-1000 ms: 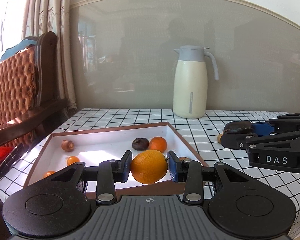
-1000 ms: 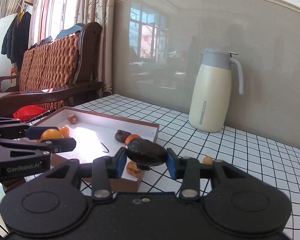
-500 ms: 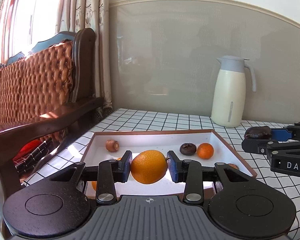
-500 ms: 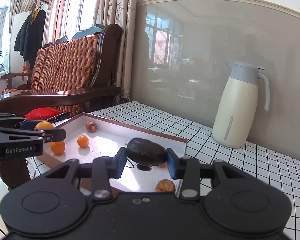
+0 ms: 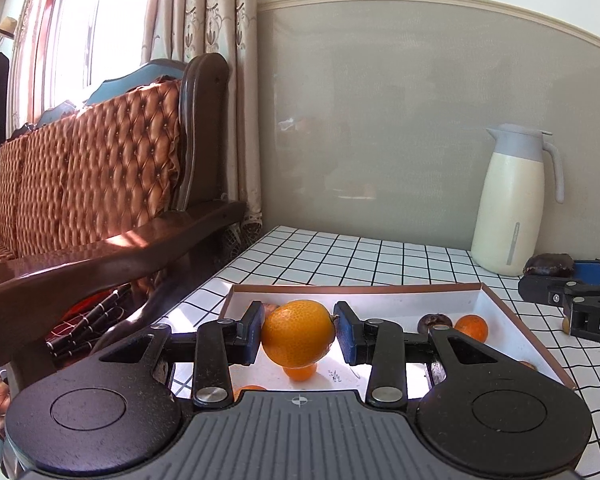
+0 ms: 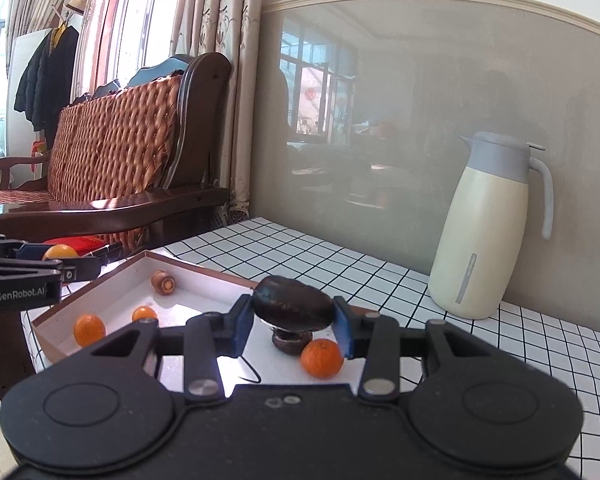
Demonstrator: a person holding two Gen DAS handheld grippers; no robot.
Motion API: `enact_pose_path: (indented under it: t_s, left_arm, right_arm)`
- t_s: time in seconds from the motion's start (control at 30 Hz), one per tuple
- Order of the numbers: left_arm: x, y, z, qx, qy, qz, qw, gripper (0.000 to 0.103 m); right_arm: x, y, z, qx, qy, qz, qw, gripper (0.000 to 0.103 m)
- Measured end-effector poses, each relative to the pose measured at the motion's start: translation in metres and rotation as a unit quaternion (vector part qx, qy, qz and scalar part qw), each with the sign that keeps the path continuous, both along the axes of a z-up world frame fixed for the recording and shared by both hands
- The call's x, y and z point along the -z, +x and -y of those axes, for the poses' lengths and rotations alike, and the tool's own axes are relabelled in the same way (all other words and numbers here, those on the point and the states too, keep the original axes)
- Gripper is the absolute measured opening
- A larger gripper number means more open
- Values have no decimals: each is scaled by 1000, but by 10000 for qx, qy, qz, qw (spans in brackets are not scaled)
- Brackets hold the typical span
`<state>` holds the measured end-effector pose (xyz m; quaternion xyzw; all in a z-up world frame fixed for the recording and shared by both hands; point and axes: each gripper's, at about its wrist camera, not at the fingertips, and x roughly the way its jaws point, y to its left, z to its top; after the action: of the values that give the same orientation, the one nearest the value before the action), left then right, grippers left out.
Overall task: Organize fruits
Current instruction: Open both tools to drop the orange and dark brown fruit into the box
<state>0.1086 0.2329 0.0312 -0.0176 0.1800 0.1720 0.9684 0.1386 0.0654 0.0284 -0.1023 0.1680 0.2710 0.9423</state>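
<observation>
Checked bench (image 5: 380, 256), white tiles with dark grid lines, pushed against grey wall; wooden sofa (image 5: 100, 184) to one side. Cream jug (image 6: 488, 232) upright at back, well apart from the work area, likely parked out of the way. Shallow white tray (image 5: 512, 320) with brown rim near bench edge, evidently the collecting place: holds loose small oranges (image 6: 89, 329), one dark fruit (image 5: 434, 322) and one brown round fruit (image 6: 163, 282), scattered, not yet grouped. Left claw (image 5: 298, 334) narrowed onto large orange (image 5: 298, 332), blue pads pressing both flanks, fruit carried above tray floor over a smaller orange below; squeezed across the widest part, presumably so the round skin cannot roll out. Right claw (image 6: 294, 312) likewise clamped on dark oval fruit (image 6: 294, 304), held lengthwise between pads, hovering above tray directly over a similar dark fruit and just beside a small orange (image 6: 322, 358). Judged: both fruits mid-carry over tray, release pending; placing like beside like seems intended. Risk: dropped orange striking the one beneath and rolling.
</observation>
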Motion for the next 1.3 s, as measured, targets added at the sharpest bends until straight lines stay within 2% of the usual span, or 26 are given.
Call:
enact_pose_path:
  t_s: [0.6, 0.93, 1.1, 1.13, 1.17, 1.2, 1.23, 1.3]
  left_arm:
    - [11, 56, -37, -250, -204, -205, 9993, 38]
    - [22, 87, -43, -196, -146, -491, 9985, 38]
    - [26, 96, -41, -175, -180, -511, 9984, 39]
    - [28, 97, -40, -227, -146, -513, 9983, 42]
    - [29, 97, -38, -312, -69, -489, 9983, 79]
    - [30, 94, -36, -380, 38, -386, 9985, 102]
    - [29, 91, -33, -406, 171, -236, 9987, 103]
    - [28, 92, -34, -270, 124, -259, 9992, 103]
  right_arm:
    - [16, 62, -13, 161, -8, -478, 9987, 33]
    - [26, 89, -18, 200, -87, -736, 9971, 33]
    - [32, 102, -23, 152, -159, -857, 9961, 34]
    - [33, 104, -26, 165, -275, -870, 9957, 40]
    - [34, 105, -28, 281, -374, -788, 9958, 51]
    - [34, 103, -25, 404, -328, -622, 9967, 84]
    - [33, 100, -20, 527, -143, -419, 9976, 98]
    - [31, 101, -15, 568, -24, -433, 9974, 97]
